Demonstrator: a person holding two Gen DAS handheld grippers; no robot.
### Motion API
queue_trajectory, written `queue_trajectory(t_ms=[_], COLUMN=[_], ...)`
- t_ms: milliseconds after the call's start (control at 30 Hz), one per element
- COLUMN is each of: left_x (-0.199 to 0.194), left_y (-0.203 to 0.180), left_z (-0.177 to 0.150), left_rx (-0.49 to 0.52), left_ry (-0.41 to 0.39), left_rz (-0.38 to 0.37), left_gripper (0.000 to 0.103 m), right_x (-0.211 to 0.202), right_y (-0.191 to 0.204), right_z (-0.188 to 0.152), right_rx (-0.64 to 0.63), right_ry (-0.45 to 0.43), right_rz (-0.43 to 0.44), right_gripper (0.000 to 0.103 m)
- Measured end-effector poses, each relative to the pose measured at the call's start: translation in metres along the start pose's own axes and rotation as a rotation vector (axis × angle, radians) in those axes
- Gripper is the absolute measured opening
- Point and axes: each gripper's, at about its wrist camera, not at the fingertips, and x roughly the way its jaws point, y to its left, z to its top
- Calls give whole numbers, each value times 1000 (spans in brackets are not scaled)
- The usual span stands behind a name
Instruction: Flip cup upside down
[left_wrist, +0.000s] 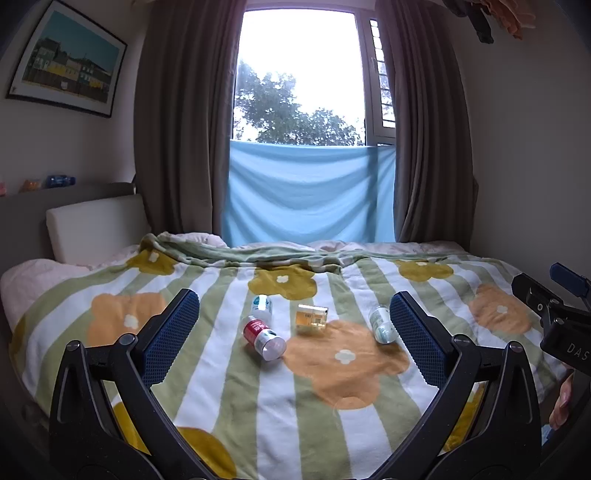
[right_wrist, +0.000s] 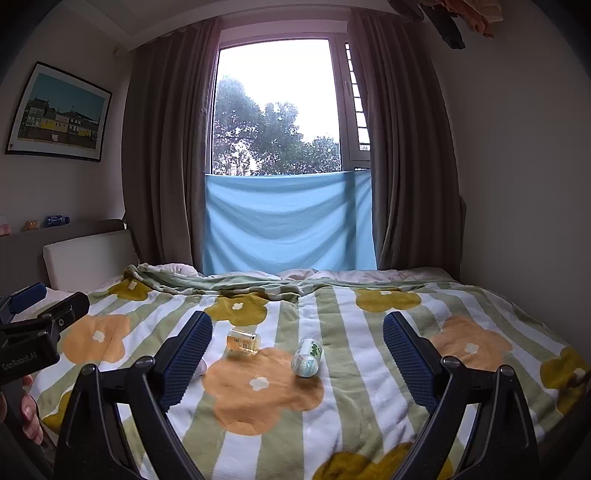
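Several small glass cups lie on their sides on the flowered blanket (left_wrist: 258, 406). A red-labelled cup (left_wrist: 263, 336) lies with its mouth toward me, a teal-marked one (left_wrist: 261, 305) just behind it, a yellow one (left_wrist: 312, 315) in the middle and a green-patterned one (left_wrist: 382, 325) on the right. In the right wrist view the yellow cup (right_wrist: 243, 341) and the green cup (right_wrist: 307, 356) show. My left gripper (left_wrist: 295, 336) is open above the blanket, short of the cups. My right gripper (right_wrist: 297, 354) is open and empty, likewise short of them.
The bed's blanket (right_wrist: 369, 369) fills the foreground, folded back at the far side. A white headboard cushion (left_wrist: 96, 227) stands at the left. Curtains and a window with a blue cloth (left_wrist: 310, 192) are behind. The other gripper's body (left_wrist: 557, 317) is at the right edge.
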Motion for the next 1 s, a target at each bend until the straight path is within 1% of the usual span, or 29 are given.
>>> queue_trajectory(t_ms=[1000], left_x=[6], left_y=[5], left_z=[-2], left_rx=[-29], left_ry=[22], left_rz=[-11], left_gripper=[103], right_x=[4], right_y=[1], right_z=[-1], right_rx=[4], right_ry=[3], right_rz=[0], right_gripper=[93])
